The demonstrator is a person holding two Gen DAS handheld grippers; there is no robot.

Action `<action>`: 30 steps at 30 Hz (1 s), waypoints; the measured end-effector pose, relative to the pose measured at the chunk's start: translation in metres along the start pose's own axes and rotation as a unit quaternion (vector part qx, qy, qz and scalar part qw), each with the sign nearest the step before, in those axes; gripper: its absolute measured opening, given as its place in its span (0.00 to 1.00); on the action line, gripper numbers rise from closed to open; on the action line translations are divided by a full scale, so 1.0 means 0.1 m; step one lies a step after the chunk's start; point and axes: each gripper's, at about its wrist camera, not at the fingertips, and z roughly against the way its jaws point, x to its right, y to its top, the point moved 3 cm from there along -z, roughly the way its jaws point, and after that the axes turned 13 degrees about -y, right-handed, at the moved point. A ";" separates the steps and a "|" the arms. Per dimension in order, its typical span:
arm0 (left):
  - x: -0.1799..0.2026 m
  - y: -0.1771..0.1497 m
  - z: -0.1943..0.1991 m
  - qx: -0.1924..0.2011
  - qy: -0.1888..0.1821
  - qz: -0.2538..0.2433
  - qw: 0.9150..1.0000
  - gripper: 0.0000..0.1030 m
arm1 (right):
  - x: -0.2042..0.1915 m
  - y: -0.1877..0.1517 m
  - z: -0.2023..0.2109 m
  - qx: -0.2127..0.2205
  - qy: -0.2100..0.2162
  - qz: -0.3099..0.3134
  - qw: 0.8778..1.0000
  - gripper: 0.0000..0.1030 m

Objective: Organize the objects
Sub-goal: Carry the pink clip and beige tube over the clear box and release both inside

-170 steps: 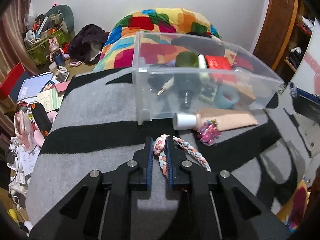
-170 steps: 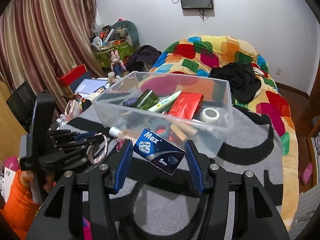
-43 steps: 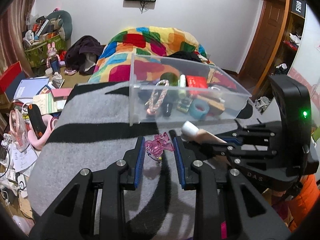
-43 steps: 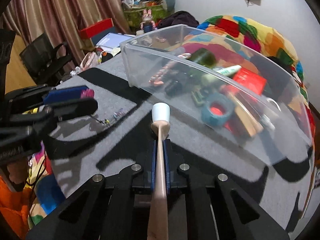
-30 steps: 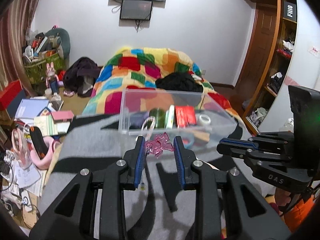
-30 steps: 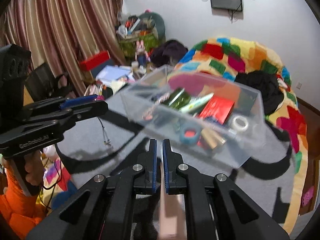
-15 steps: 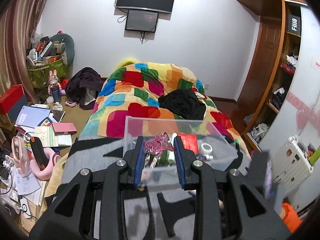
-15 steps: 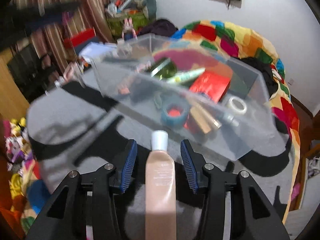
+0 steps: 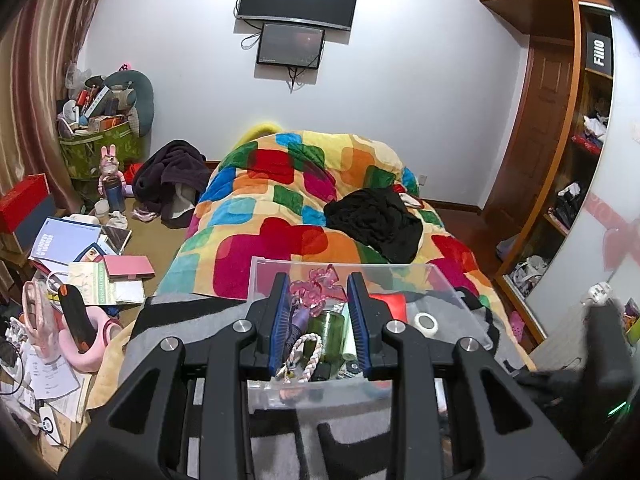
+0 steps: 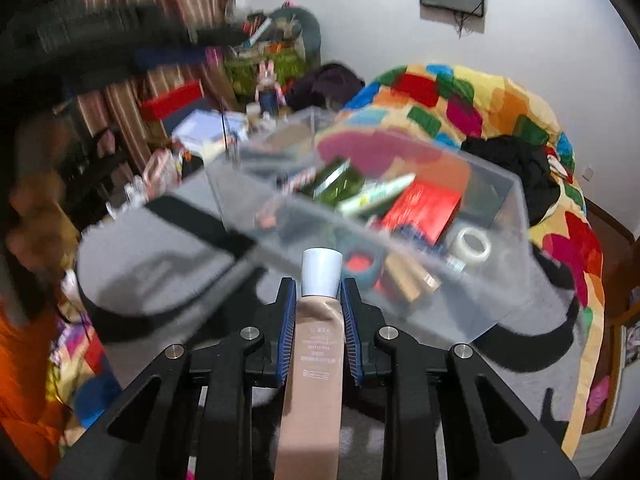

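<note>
My left gripper (image 9: pixel 318 300) is shut on a pink translucent charm (image 9: pixel 316 291) and holds it above the clear plastic bin (image 9: pixel 460 292). The bin holds a braided rope, a green bottle, a red packet and a tape roll. My right gripper (image 10: pixel 319 300) is shut on a beige tube with a white cap (image 10: pixel 316 344), cap pointing at the bin (image 10: pixel 400 240), just short of its near wall. The left gripper shows as a dark blur at the upper left of the right wrist view.
The bin stands on a grey and black blanket (image 9: pixel 192 320) at the foot of a bed with a multicoloured quilt (image 9: pixel 304 208). Books, papers and a pink object (image 9: pixel 80 276) crowd the floor on the left. A wardrobe (image 9: pixel 560 160) stands at the right.
My left gripper rose with the charm from the blanket to above the bin. My right gripper lifted the tube and moved closer to the bin.
</note>
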 end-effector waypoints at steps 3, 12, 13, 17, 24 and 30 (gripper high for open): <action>-0.01 -0.05 -0.12 -0.012 0.003 -0.001 1.000 0.28 | 0.08 0.20 0.14 0.029 -0.011 -0.014 0.999 0.20; -0.12 -0.21 -0.47 -0.064 -0.013 0.017 0.998 0.28 | 0.30 0.74 0.02 0.046 -0.068 -0.023 0.996 0.20; -0.14 -0.25 -0.52 -0.073 -0.017 0.022 0.997 0.28 | 0.31 0.76 -0.04 0.041 -0.073 -0.022 0.996 0.20; -0.19 -0.35 -0.63 -0.099 -0.024 0.034 0.994 0.28 | 0.32 0.82 -0.28 0.020 -0.078 -0.017 0.997 0.20; -0.24 -0.43 -0.66 -0.115 -0.036 0.052 0.991 0.28 | 0.19 0.80 -0.65 -0.025 -0.053 0.008 0.998 0.20; -0.24 -0.42 -0.60 -0.112 -0.037 0.054 0.992 0.29 | 0.13 0.73 -0.62 -0.030 -0.035 0.019 0.999 0.34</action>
